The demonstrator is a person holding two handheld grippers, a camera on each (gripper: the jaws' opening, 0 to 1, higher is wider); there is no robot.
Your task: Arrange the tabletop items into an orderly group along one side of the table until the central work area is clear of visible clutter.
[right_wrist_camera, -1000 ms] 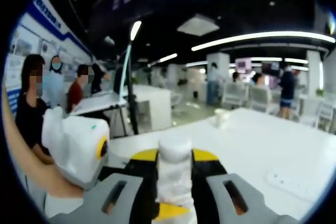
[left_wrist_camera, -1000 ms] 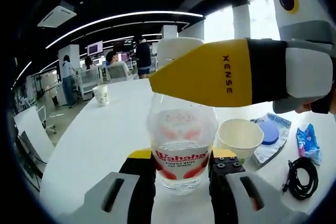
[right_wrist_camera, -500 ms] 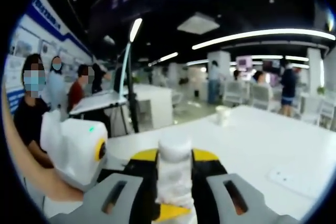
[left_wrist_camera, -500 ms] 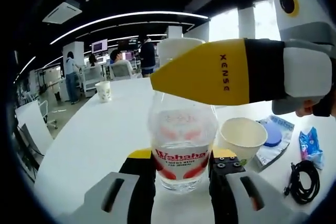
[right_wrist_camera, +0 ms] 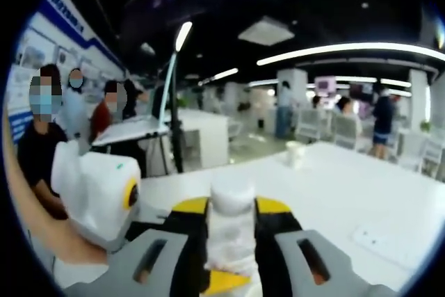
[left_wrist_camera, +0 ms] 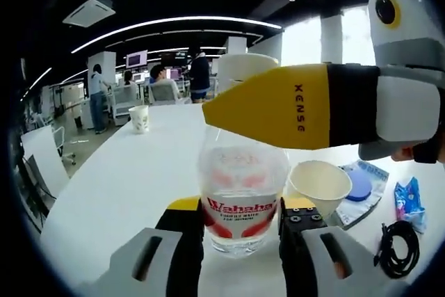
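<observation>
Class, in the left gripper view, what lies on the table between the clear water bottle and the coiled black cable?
In the left gripper view, a white paper cup and a clear bag holding a blue disc lie between the clear Wahaha water bottle and the coiled black cable.

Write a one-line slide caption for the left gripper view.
Left gripper clamps a Wahaha water bottle while the right gripper grips its cap.

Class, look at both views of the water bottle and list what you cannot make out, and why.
- Bottle neck, left gripper view: covered by the right tool.
- Blue packet: cut off by the edge.
- Bottle cap, right gripper view: blurred.
- Far cup: too small.
</observation>
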